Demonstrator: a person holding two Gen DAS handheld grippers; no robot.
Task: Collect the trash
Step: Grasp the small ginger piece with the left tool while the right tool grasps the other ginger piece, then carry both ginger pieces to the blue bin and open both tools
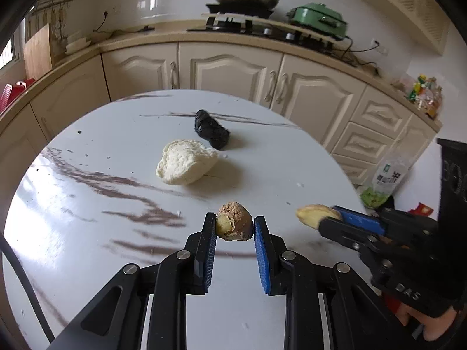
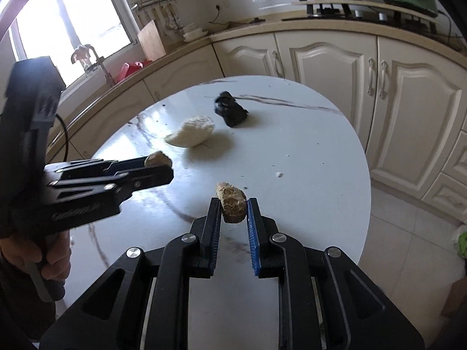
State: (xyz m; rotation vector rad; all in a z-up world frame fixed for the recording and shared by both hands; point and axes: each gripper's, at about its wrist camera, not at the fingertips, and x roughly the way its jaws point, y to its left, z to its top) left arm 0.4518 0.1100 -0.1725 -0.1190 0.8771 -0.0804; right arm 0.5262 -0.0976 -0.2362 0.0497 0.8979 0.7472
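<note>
On the counter [image 1: 87, 180], the bread piece [image 1: 186, 162] lies centrally, the crumpled bag [image 1: 212, 129] just beyond at one o'clock.

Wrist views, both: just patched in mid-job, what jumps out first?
Each gripper is clamped on a ginger piece above the white marble table: the left gripper on one ginger chunk, the right gripper on another ginger chunk. Mid-table lie a pale piece of steamed bun and, just beyond it, a crumpled black bag.
</note>
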